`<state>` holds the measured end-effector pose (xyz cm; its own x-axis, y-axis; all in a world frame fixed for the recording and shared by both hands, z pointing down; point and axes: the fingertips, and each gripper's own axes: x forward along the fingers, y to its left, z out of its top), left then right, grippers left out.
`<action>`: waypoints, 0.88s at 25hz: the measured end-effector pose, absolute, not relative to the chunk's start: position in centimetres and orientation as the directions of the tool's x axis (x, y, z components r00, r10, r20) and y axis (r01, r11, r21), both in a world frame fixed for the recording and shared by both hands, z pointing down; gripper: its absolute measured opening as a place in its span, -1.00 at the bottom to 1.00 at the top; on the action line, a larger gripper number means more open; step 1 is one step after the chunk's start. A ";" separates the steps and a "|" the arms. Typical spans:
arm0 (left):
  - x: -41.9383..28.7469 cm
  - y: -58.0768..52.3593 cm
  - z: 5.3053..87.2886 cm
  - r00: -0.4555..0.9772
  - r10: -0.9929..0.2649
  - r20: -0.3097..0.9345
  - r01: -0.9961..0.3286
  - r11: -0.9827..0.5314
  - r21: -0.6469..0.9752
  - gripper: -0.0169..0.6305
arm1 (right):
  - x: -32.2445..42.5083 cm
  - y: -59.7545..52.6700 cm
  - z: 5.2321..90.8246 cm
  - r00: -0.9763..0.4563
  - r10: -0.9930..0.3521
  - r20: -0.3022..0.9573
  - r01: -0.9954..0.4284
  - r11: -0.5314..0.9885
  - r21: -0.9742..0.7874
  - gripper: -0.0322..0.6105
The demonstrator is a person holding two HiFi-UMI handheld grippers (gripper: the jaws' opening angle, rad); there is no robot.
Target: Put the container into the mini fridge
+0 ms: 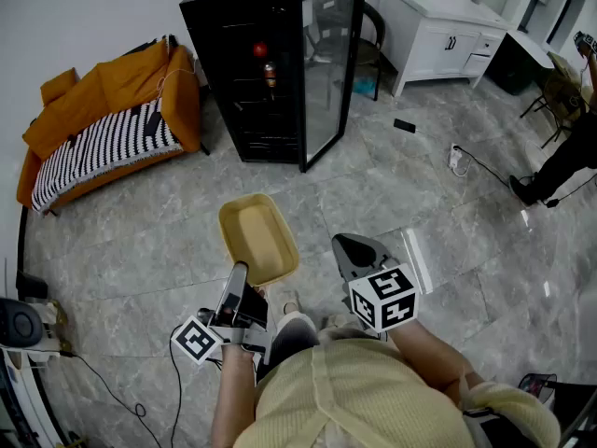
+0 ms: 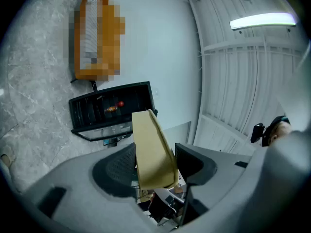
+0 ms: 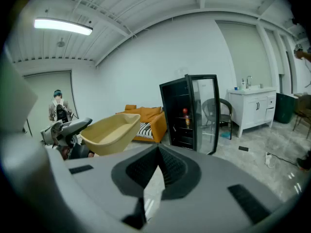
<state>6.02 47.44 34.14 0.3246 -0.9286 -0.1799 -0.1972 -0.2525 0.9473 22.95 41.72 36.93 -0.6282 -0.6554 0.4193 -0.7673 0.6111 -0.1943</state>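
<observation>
Left gripper [image 1: 239,271]: clamping its jaws on the near rim of a tan rectangular plastic container [image 1: 258,239], carrying it above the grey tiled floor [image 1: 392,185].
Container: hanging in front of the black mini fridge [image 1: 252,73], well apart from it, open side facing up.
Fridge door: the glass door [image 1: 331,63] is standing open.
Right gripper [image 1: 353,247]: pointing toward the fridge, jaws pressed together, gripping nothing.
Sofa: an orange sofa [image 1: 112,119] is sitting left of the fridge.
</observation>
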 end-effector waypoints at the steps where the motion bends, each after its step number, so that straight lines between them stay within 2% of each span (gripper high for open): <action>1: 6.0 47.4 34.2 0.324 -0.929 -0.179 -0.196 -0.251 0.948 -0.14 | 22.9 41.7 36.9 -0.628 -0.656 0.419 -0.768 0.611 -0.193 -0.81; 12: 5.3 47.1 34.8 0.331 -0.928 -0.170 -0.167 -0.235 0.958 -0.14 | 21.9 41.6 37.0 -0.634 -0.658 0.406 -0.768 0.596 -0.234 -0.81; 22: 1.9 44.8 36.0 0.319 -0.935 -0.157 -0.138 -0.210 0.968 -0.14 | 18.5 39.2 38.1 -0.626 -0.640 0.446 -0.773 0.587 -0.242 -0.81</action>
<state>1.86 44.79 36.00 0.3191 -0.9346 -0.1569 -0.1382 -0.2097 0.9680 18.52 39.15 38.07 -0.6255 -0.6400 0.4462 -0.7729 0.5866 -0.2419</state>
